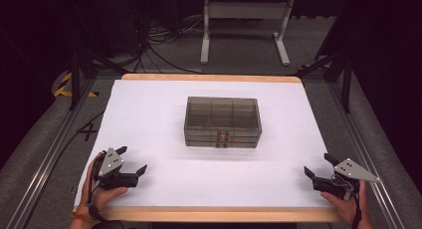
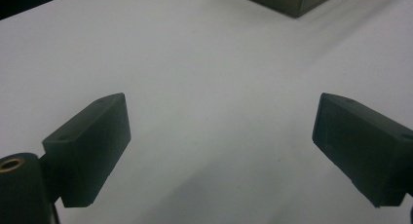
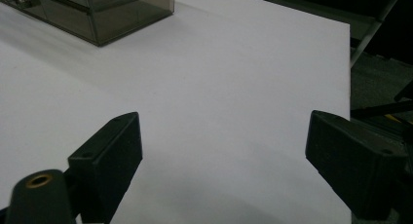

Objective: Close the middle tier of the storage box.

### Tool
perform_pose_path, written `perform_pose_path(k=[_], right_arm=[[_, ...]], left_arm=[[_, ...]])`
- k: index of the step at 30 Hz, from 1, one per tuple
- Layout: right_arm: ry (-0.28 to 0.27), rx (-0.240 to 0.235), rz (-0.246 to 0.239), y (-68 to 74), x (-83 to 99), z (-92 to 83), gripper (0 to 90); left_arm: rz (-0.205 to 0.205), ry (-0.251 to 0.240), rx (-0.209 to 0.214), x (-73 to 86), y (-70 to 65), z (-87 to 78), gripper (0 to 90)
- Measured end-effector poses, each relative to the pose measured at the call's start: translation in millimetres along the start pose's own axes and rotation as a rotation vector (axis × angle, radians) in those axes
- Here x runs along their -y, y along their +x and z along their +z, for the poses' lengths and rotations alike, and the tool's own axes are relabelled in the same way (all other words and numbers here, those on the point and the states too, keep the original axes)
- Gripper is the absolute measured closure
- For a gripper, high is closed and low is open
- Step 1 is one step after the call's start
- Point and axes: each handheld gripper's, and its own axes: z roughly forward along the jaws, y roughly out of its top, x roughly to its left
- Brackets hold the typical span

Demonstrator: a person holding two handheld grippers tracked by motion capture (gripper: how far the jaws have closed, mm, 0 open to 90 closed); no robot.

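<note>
In the left gripper view, the box (image 2: 292,0) shows just one cut-off corner.

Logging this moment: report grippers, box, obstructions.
Left gripper open, empty. Right gripper open, empty. Smoky clear box shut, mid-table, untouched. White table bare between.

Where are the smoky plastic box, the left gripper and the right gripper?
smoky plastic box (image 1: 222,120), high view, on its lid.
left gripper (image 1: 133,160), high view, midway between its open fingertips.
right gripper (image 1: 319,165), high view, midway between its open fingertips.
</note>
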Motion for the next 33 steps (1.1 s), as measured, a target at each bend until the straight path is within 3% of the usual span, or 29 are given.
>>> perform_pose_path(k=[27, 33], right_arm=[[0.029, -0.006, -0.017, 1.0, -1.1, 2.8, 12.9], [0.045, -0.009, -0.011, 0.4, -1.8, 4.4, 12.4]], left_arm=[[-0.007, 0.013, 0.006, -0.6, 1.8, 1.4, 7.3], [-0.026, 0.002, 0.008, 0.1, 2.8, 0.4, 6.5]])
